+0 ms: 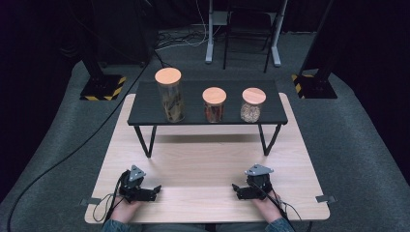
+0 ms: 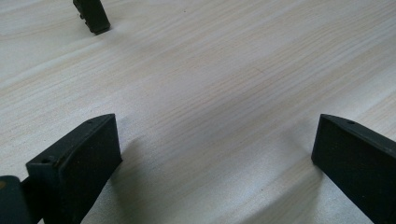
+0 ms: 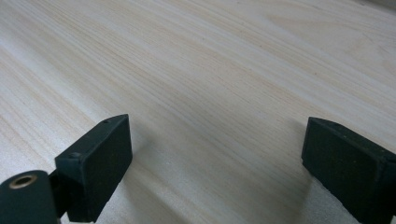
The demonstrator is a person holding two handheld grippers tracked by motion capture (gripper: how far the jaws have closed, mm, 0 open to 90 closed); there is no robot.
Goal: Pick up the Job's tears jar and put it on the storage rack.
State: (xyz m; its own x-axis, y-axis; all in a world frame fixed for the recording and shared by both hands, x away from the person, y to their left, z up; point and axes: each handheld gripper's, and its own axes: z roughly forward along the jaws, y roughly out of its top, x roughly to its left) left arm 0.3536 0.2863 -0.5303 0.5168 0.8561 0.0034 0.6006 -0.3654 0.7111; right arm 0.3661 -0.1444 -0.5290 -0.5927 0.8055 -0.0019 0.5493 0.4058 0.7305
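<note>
On the near edge of the pale wooden table (image 1: 203, 164), the left gripper (image 1: 153, 189) and the right gripper (image 1: 236, 189) rest low, each in a hand coming in from the bottom of the high view, their tips turned toward each other with bare wood between them. The left gripper view (image 2: 215, 154) has its two black jaws spread wide apart over the tabletop, nothing between them; a dark tip of the other gripper shows far off at the top left. The right gripper view (image 3: 217, 154) likewise has its jaws released, wide apart, with bare wood grain between them.

Well apart from both grippers, a low black shelf (image 1: 145, 104) stands on the far half of the table. Three jars with round wooden lids stand on it in a row: a tall jar (image 1: 170, 94) at the left, a shorter middle jar (image 1: 214, 104), and a right jar (image 1: 253, 104).
</note>
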